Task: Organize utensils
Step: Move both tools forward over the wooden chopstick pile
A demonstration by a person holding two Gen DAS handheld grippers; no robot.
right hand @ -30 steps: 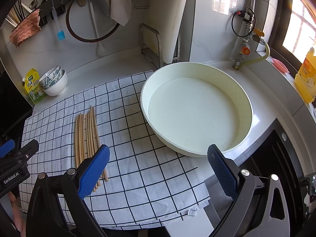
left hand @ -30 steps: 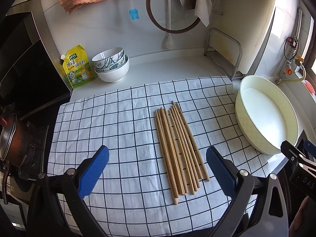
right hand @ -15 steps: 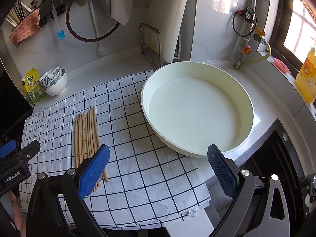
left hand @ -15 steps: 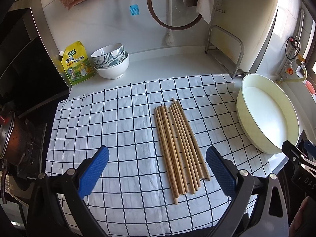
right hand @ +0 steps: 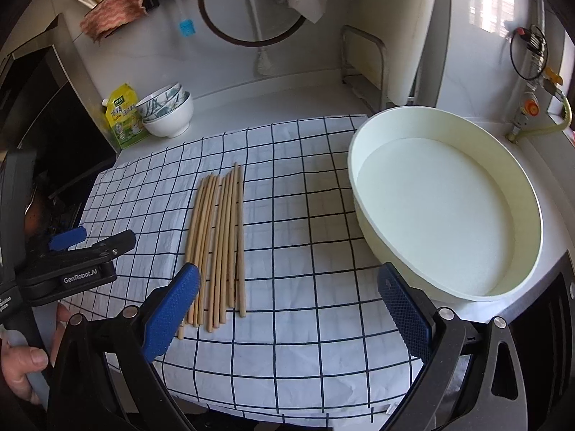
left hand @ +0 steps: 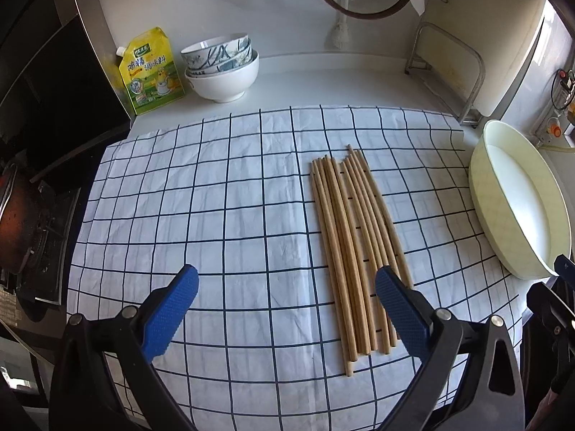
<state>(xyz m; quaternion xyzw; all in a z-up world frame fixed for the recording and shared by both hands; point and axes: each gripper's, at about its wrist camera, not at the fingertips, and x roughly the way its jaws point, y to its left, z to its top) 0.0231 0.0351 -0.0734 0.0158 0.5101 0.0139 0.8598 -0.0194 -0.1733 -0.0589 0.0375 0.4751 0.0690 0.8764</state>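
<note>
The wooden chopsticks (left hand: pixel 354 251) lie side by side in a loose bundle on the checked cloth (left hand: pixel 215 215) covering the tabletop, ends roughly aligned, probably so they can be gathered together. The left tongs (left hand: pixel 286 300) hover spread wide and empty over their near ends. The right tongs (right hand: pixel 287 300), likewise spread and empty, wait between the bundle and the cream basin (right hand: pixel 363 194)
</note>
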